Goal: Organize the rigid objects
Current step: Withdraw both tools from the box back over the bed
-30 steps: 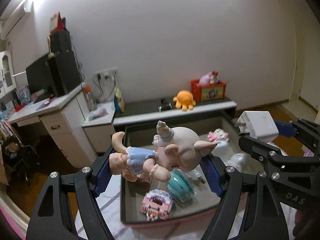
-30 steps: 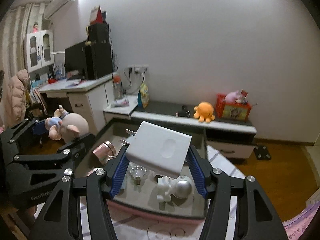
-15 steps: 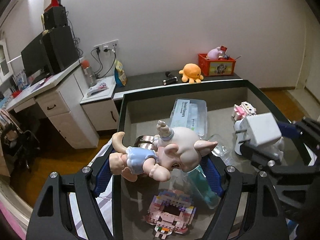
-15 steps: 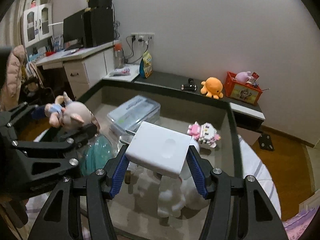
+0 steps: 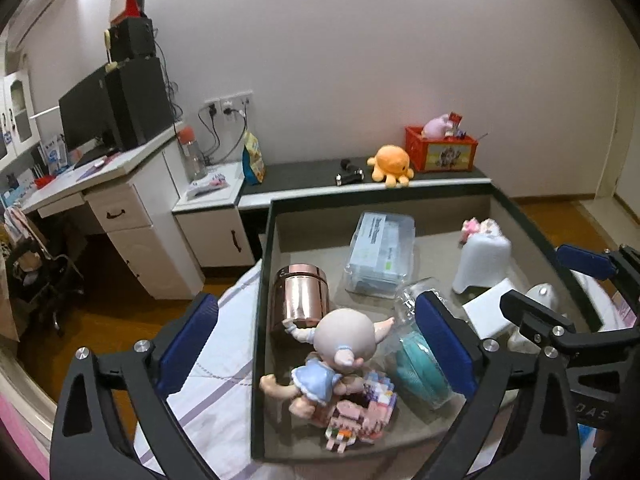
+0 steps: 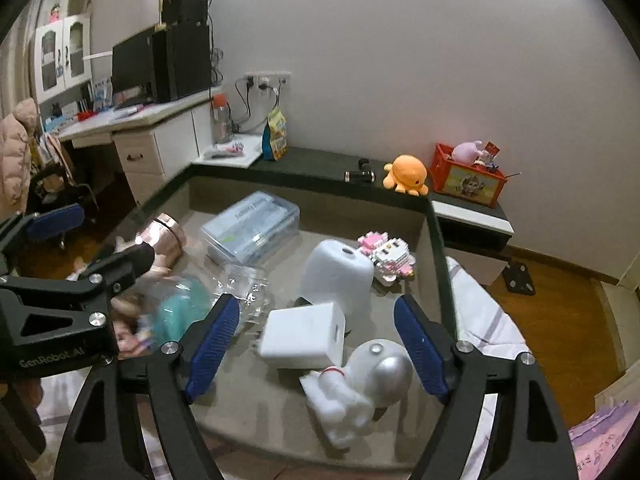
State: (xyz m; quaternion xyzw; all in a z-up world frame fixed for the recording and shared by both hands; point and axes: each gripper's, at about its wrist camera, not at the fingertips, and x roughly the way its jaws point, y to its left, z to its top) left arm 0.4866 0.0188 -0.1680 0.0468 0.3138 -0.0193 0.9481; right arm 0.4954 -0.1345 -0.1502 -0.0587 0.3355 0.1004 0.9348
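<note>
plain white wall behind; white desk with drawers at left bears a black monitor; low dark-topped cabinet along the wall; brown wood floor.

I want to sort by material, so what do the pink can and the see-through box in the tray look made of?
The can looks like polished rose-gold metal: mirror reflections. The box looks like clear hard plastic: contents show through.

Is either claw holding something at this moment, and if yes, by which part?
Nothing is held. Both claws have just been opening: the left claw stands clear of the doll, the right claw clear of the white charger.
</note>
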